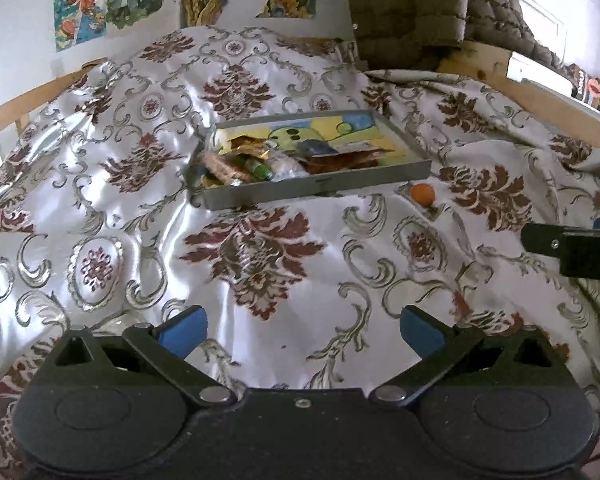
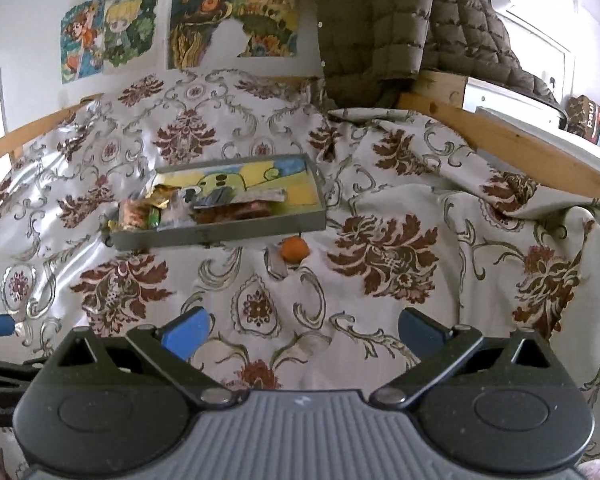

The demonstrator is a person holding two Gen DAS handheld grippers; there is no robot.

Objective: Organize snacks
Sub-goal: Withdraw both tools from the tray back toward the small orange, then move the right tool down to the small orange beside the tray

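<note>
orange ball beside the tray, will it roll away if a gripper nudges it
Probably. The orange ball looks round and smooth, and it lies loose on glossy, rumpled cloth just outside the tray. A fold may check it. It looks small, likely light.

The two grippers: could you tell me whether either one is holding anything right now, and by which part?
Nothing is held. The left gripper and right gripper are both open over the bedspread; the orange snack lies untouched beside the tray.

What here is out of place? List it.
One small round orange snack lies loose on the patterned bedspread, just outside the near right corner of the grey metal tray, while the other snacks are piled inside.
</note>
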